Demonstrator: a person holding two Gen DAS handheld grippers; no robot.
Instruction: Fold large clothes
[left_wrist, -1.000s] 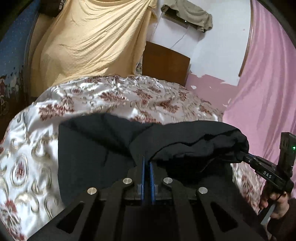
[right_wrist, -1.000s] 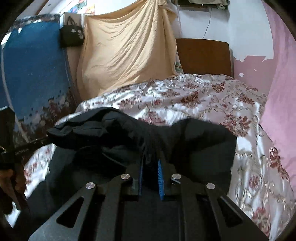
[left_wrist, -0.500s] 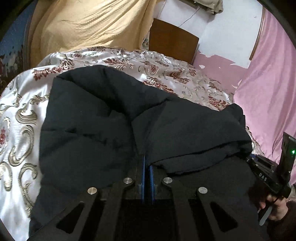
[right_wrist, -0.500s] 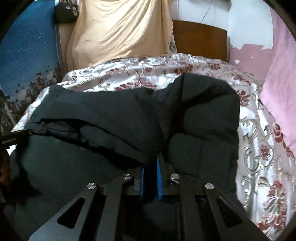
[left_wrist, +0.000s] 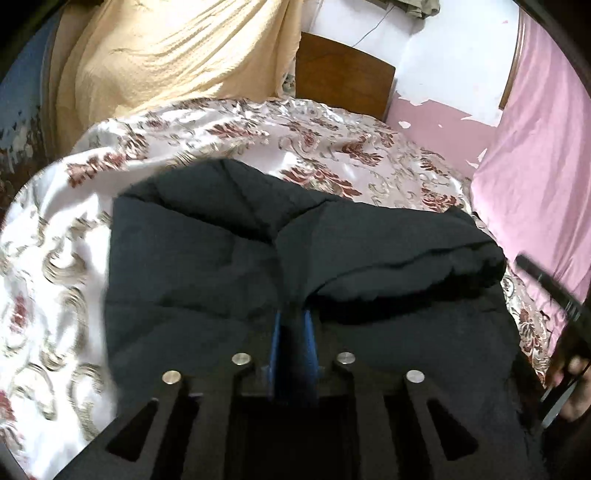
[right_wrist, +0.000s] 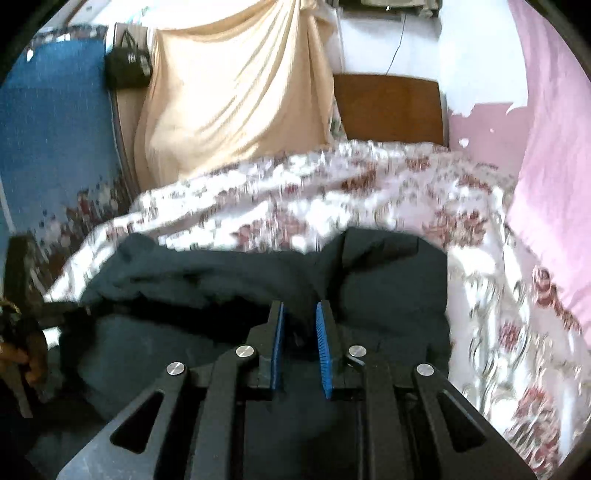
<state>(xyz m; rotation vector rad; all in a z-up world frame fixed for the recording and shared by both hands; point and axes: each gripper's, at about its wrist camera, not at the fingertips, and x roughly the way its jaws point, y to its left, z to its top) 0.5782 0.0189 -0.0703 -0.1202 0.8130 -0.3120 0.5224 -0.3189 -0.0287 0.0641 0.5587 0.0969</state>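
A large black padded garment (left_wrist: 207, 266) lies folded over on the floral bedspread (left_wrist: 229, 125); it also fills the lower middle of the right wrist view (right_wrist: 388, 280). My left gripper (left_wrist: 292, 317) has its blue pads slightly parted with a fold of black fabric between them. My right gripper (right_wrist: 300, 317) has its blue pads parted wider, with the garment's edge lying in the gap. The other gripper shows blurred at the right edge of the left wrist view (left_wrist: 554, 291) and at the left edge of the right wrist view (right_wrist: 22, 314).
A beige cloth (left_wrist: 155, 59) hangs behind the bed beside a wooden headboard (left_wrist: 340, 85). A pink curtain (left_wrist: 543, 147) hangs on the right. A blue panel (right_wrist: 48, 133) and a black bag (right_wrist: 127, 66) are on the left wall.
Both grippers laid the folded garment down on the bed, then drew back and tilted up. The pads of both have parted, the right more than the left.
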